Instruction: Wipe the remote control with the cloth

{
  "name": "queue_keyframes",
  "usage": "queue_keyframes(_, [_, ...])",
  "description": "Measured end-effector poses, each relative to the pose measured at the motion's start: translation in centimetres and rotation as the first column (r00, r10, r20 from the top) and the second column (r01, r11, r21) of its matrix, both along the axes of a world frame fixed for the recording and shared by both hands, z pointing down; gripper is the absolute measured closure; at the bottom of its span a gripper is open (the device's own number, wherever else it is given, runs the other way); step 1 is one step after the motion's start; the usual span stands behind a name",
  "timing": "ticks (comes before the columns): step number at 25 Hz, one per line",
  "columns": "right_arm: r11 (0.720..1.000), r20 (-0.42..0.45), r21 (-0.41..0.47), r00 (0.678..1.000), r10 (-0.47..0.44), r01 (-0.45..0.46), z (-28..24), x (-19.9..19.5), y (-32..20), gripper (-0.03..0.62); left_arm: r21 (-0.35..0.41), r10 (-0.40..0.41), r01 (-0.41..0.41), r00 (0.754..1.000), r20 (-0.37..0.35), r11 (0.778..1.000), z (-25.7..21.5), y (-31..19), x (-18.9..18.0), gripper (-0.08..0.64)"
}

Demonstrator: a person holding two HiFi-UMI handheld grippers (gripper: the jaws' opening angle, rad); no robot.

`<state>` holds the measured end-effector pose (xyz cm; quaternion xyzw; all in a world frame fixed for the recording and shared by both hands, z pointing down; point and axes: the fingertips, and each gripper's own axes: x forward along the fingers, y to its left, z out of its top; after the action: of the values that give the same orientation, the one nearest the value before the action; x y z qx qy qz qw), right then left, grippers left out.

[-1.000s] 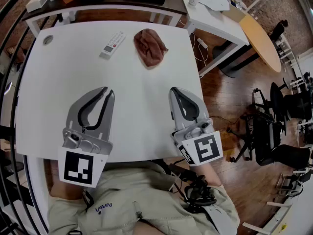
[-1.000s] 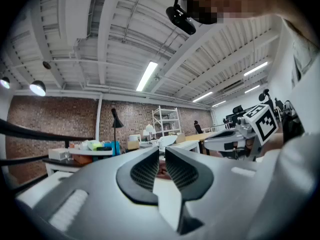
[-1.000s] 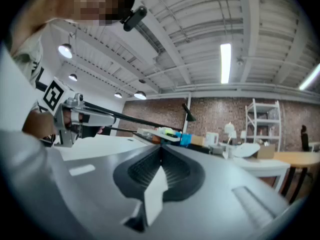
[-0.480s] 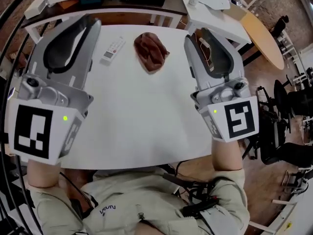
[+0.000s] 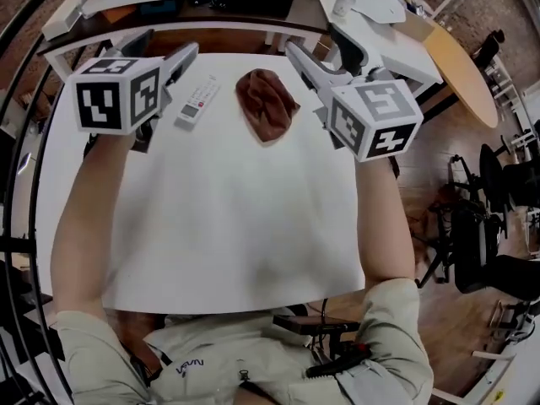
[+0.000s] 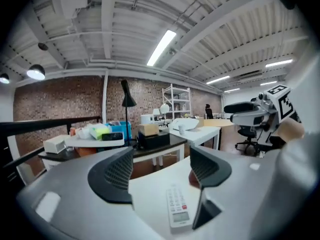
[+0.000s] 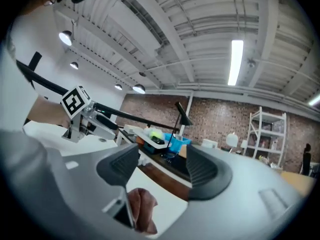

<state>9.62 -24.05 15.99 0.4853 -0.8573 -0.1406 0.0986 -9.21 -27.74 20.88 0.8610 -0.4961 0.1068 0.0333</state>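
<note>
The white remote control (image 5: 196, 101) lies on the white table (image 5: 219, 218) near its far edge. The crumpled brown cloth (image 5: 266, 101) lies just to the right of it. My left gripper (image 5: 160, 53) hovers above the table, left of the remote. Its jaws are opening with nothing between them. In the left gripper view the remote (image 6: 177, 209) lies below and ahead of the gripper (image 6: 160, 169). My right gripper (image 5: 325, 57) hovers right of the cloth, jaws opening and empty. In the right gripper view the cloth (image 7: 140, 209) shows low between the gripper (image 7: 162, 166) jaws.
Behind the table stands a dark desk (image 5: 253, 7) with boxes and a blue bin (image 6: 117, 130). A white side table (image 5: 380, 24) and a round wooden table (image 5: 456, 66) are at the right, with office chairs (image 5: 472, 226) on the floor.
Both grippers moved from the table's near edge up and forward to its far side, flanking the remote and cloth. Their jaws went from shut to open.
</note>
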Motion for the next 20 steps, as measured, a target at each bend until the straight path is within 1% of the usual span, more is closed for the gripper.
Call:
queue_keyframes(3, [0.995,-0.014,-0.102,1.000,-0.005,0.003,3.2,0.0,-2.7,0.270,-0.104,-0.004,0.005,1.000,0.004,0.995,4.3,-1.5,-0.4,0.193])
queue_keyframes(6, [0.982,-0.031,-0.189,0.999,-0.019,0.013,6.4,-0.2,-4.1,0.242,-0.167,0.029,-0.024,0.999,0.027,0.986,7.4,-1.8,0.2,0.172])
queue_keyframes(10, [0.961,-0.064,-0.274,0.997,-0.039,0.020,9.7,-0.6,-4.8,0.225,-0.233,0.064,-0.045,0.995,0.075,0.971,10.2,-1.7,0.8,0.147])
queue_keyframes(12, [0.949,-0.084,-0.314,0.995,-0.055,0.026,11.2,-1.0,-4.8,0.218,-0.272,0.095,-0.066,0.991,0.095,0.960,11.5,-1.4,1.3,0.133])
queue_keyframes(14, [0.932,-0.100,-0.360,0.992,-0.075,0.035,12.6,-1.3,-4.7,0.213,-0.318,0.134,-0.092,0.984,0.114,0.944,12.9,-0.9,1.9,0.129])
queue_keyframes(17, [0.905,-0.126,-0.423,0.987,-0.104,0.041,14.6,-1.4,-4.4,0.204,-0.365,0.166,-0.095,0.972,0.166,0.926,14.5,-0.3,2.2,0.127])
queue_keyframes(20, [0.889,-0.144,-0.456,0.983,-0.114,0.036,15.9,-1.1,-4.3,0.204,-0.403,0.181,-0.094,0.966,0.185,0.911,15.7,-0.1,2.5,0.127])
